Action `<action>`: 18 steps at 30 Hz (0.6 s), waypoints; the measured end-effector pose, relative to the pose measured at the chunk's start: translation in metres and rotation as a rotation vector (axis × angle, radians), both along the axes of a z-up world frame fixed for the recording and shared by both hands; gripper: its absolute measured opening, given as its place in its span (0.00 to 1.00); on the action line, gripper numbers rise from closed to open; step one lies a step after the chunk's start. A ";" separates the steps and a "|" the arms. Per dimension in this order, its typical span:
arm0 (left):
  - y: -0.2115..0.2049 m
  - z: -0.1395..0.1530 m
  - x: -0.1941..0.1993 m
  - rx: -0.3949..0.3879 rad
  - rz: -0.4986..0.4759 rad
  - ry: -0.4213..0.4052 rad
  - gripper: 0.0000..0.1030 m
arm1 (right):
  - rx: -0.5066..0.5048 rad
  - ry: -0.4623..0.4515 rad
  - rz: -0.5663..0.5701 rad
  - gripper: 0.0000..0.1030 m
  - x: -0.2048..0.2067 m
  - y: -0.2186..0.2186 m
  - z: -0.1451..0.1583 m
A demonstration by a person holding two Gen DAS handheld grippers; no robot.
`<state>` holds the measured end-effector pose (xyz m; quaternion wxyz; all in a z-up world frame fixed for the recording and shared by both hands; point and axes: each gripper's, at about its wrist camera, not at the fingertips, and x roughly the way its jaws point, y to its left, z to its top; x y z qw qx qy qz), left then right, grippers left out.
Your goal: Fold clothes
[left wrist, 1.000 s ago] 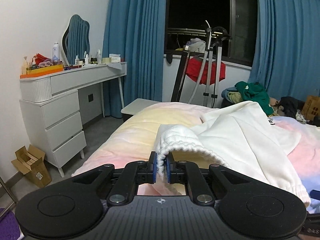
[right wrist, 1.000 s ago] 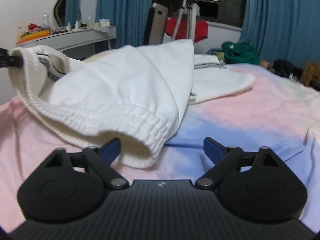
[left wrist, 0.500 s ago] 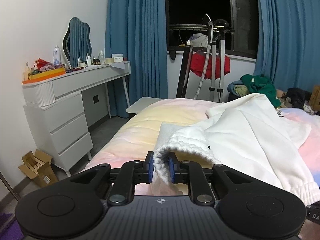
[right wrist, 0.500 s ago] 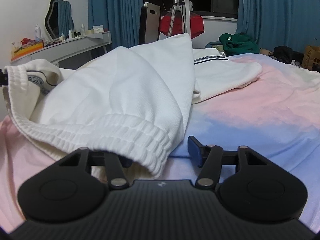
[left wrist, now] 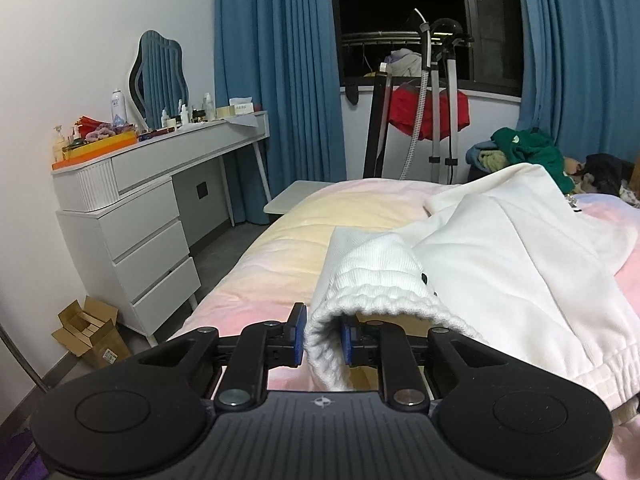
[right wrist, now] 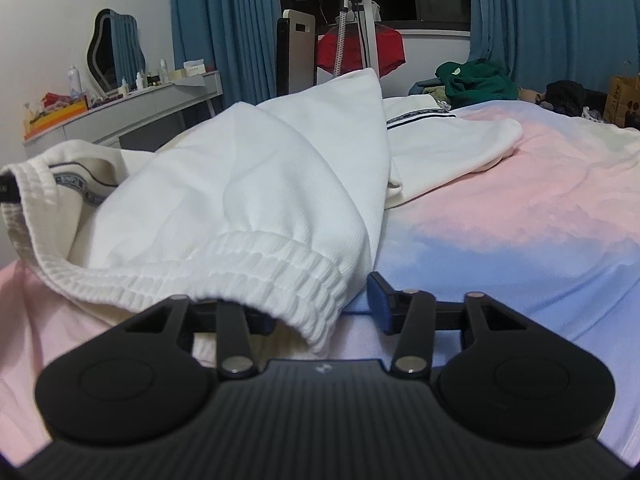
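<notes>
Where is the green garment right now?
The green garment lies crumpled at the far end of the bed, upper right in both wrist views, below the blue curtain and beyond the white sweatpants.

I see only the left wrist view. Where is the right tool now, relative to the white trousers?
Observer: The right tool is at the elastic waistband of the white trousers. Its jaws are closing with the band between them.
Operator: Do both fingers touch the cloth?
Observer: One finger is hidden under the band. The other finger is not touching it and stands over the bedspread.
Operator: Is anything printed inside the waist?
Observer: Yes, a grey lettered tape runs along the inside.
</notes>
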<state>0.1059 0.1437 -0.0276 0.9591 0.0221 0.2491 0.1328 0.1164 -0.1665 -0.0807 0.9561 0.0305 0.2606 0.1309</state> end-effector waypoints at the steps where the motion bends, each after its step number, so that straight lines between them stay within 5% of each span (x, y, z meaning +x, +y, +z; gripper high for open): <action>1: 0.000 0.000 0.000 0.004 0.001 0.001 0.21 | -0.001 0.004 -0.001 0.31 0.000 0.000 0.000; 3: -0.001 0.000 0.000 0.012 0.001 0.003 0.21 | -0.002 0.014 -0.001 0.22 0.000 0.000 0.002; 14: 0.003 -0.001 0.002 0.006 0.022 0.021 0.24 | 0.028 -0.086 0.021 0.17 -0.034 -0.002 0.050; 18: 0.016 0.002 -0.001 -0.055 0.051 0.029 0.25 | -0.002 -0.089 0.068 0.17 -0.063 0.000 0.069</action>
